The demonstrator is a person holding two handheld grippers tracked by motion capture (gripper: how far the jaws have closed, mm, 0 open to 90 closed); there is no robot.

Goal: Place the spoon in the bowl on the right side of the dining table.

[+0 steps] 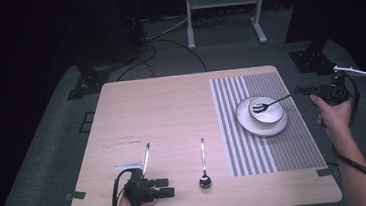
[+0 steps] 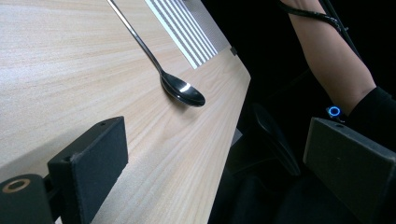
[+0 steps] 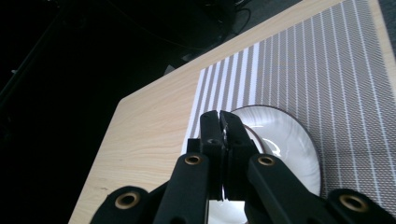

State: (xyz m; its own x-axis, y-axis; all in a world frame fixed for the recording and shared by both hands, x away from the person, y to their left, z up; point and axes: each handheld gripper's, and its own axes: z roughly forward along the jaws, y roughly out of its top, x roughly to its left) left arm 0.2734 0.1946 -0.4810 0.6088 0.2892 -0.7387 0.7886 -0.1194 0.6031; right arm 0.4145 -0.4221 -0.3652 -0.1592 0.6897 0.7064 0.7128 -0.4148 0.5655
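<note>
fork (image 1: 270,104) | head in bowl (image 1: 267,110), handle toward right gripper (image 3: 221,122) | jaws clamped on handle

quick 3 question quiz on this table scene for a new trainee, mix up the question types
1. True or false: the spoon lies on the striped placemat.
2. What rests in the bowl on the plate? A) a fork B) a knife C) nothing
3. Which gripper has its jaws apart?

Key
1. False: the spoon lies on bare wood of the table, beside the placemat.
2. A: the fork, its handle pointing to the right.
3. The left gripper; the right gripper has its jaws shut.
</note>
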